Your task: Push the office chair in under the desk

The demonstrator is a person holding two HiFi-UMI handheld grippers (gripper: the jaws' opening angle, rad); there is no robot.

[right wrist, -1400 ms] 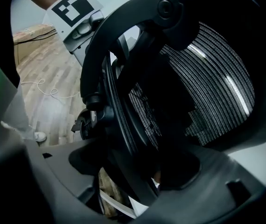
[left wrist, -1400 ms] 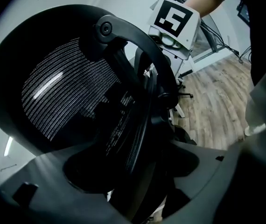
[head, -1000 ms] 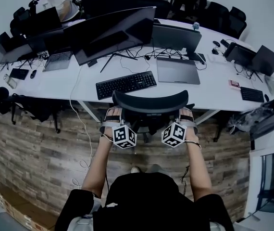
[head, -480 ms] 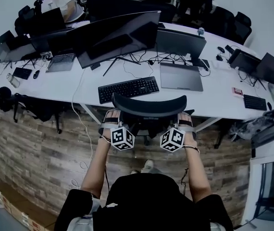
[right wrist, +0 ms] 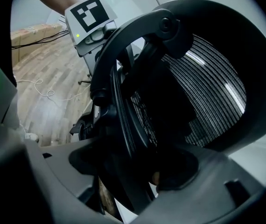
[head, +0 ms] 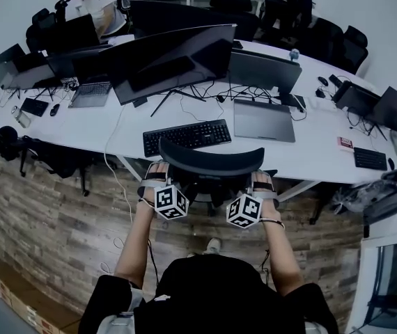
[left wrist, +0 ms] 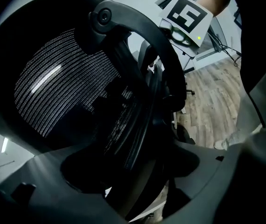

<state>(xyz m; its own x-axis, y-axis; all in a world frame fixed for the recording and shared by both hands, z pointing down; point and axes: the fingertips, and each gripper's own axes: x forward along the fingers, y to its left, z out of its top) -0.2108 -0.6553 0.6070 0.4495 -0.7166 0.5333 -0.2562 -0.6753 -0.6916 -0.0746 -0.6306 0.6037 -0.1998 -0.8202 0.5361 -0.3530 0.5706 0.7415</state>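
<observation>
The black mesh office chair (head: 212,160) stands at the near side of the long white desk (head: 310,152). The top of its curved back is just beside the desk's near edge, and its seat is hidden from above. The left gripper (head: 158,176) is clenched on the left side of the chair's back frame. In the left gripper view the dark frame bar runs down between the two grey jaws, and they press on it. The right gripper (head: 261,183) grasps the right side of the same frame in the same way, with the bar held between its jaws.

On the desk, just beyond the chair, lies a black flat keyboard (head: 187,136). Further in stands a wide, dark, curved monitor (head: 170,61). To the right of the keyboard a closed grey laptop (head: 263,120) lies flat, and behind it is a smaller dark screen (head: 265,72). Black cables (head: 212,89) spread over the middle of the desk. At its right end there is a small black keyboard (head: 370,158).

On the near side of the desk the floor is of brown wooden planks (head: 52,214). At the far side of the desk a person in a white shirt (head: 101,5) leans over it, and several dark office chairs (head: 324,26) stand there.
</observation>
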